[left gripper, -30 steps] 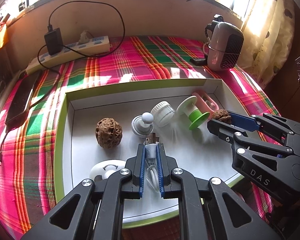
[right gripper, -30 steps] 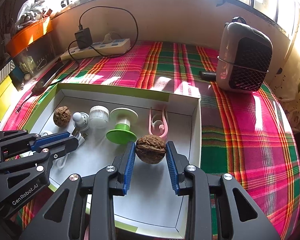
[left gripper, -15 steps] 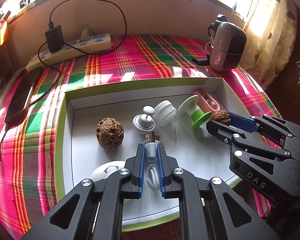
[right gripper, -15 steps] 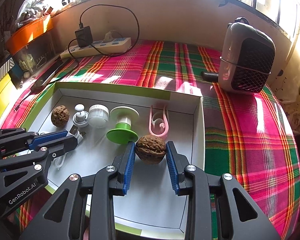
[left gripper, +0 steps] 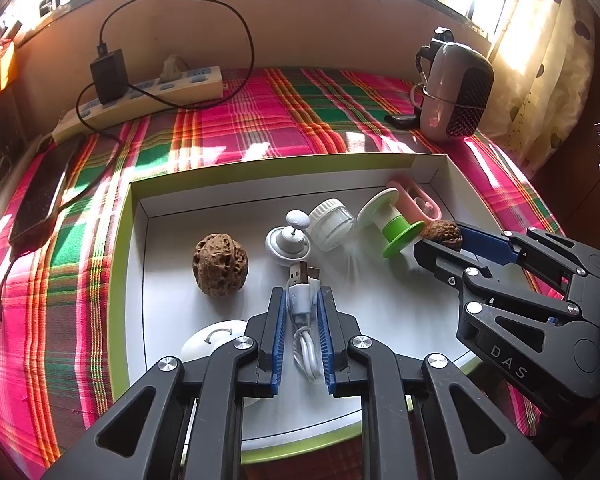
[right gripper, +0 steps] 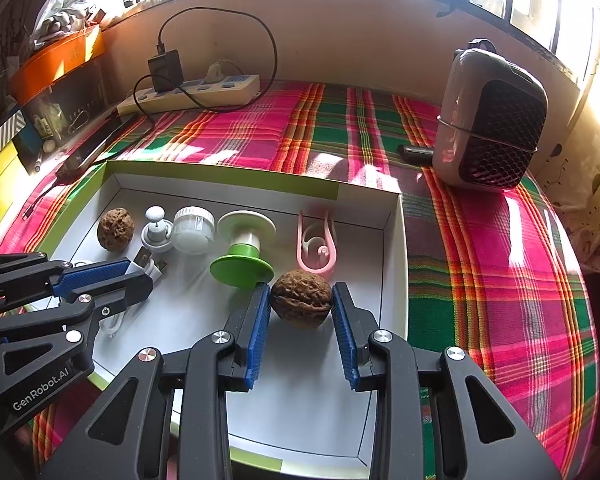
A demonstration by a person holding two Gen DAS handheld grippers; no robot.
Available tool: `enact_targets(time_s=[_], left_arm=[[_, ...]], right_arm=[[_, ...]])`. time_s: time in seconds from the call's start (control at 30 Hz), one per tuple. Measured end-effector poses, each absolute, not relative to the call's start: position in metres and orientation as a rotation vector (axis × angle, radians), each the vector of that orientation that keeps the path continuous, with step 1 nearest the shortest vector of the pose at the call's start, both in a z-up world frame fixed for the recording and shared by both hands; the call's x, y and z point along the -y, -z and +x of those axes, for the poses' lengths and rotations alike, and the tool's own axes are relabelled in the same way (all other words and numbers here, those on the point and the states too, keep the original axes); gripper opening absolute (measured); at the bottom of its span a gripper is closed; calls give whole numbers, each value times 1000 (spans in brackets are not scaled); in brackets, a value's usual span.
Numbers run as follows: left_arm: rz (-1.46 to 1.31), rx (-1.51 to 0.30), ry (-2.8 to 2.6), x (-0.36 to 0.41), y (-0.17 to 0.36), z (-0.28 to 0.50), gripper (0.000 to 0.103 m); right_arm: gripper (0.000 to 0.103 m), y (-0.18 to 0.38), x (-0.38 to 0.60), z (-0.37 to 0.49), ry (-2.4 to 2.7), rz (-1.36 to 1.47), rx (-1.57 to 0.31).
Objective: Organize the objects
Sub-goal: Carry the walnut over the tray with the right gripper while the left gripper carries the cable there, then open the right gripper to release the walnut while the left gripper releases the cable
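Right tongs [right gripper: 301,307] round wrinkled brown walnut [right gripper: 301,299]

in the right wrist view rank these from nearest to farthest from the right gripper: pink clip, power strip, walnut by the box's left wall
1. The pink clip, just beyond the right gripper, a little right of centre in the box.
2. The walnut by the left wall, across the box to the left.
3. The power strip, outside the box, far back by the wall.
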State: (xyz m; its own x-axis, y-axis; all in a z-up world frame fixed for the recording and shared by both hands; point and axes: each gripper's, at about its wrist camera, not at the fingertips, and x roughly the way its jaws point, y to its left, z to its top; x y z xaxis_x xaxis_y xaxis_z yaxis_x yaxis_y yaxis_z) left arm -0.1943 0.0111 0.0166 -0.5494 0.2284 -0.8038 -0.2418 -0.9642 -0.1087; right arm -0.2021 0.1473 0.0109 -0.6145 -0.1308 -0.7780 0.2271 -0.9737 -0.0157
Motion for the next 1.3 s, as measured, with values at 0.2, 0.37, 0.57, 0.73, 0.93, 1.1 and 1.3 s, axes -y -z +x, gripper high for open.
enact_targets(time_s=[0.2,0.37,0.57,0.73,0.93,1.1,1.3], left_arm=[[-1321,-18,-2554,-11,-17,-194,21],[-1323,-16,-2553,-10,-17,-194,22],[-1322,-20,-2558,-11,-17,-192,23],[-1301,-18,-2557,-12,-21,-187,23],[-1275,-30,-2568,-12,-28,-180,23],[-1255,-41,-2584,-13,-33,-172,24],[-1235,-33,-2591,-11,-38,-163,24]], right_arm=[[33,-11,-146,-202,2654,1265,-172],[33,-11,-146,-201,2656,1265,-168],[35,-13,-147,-199,2667,1256,-159],[42,-16,-148,-195,2679,1244,-145],[42,-20,-152,-190,2693,1238,-111],[42,-23,-155,-184,2706,1224,-86],[42,-26,-157,-176,2718,1208,-73]])
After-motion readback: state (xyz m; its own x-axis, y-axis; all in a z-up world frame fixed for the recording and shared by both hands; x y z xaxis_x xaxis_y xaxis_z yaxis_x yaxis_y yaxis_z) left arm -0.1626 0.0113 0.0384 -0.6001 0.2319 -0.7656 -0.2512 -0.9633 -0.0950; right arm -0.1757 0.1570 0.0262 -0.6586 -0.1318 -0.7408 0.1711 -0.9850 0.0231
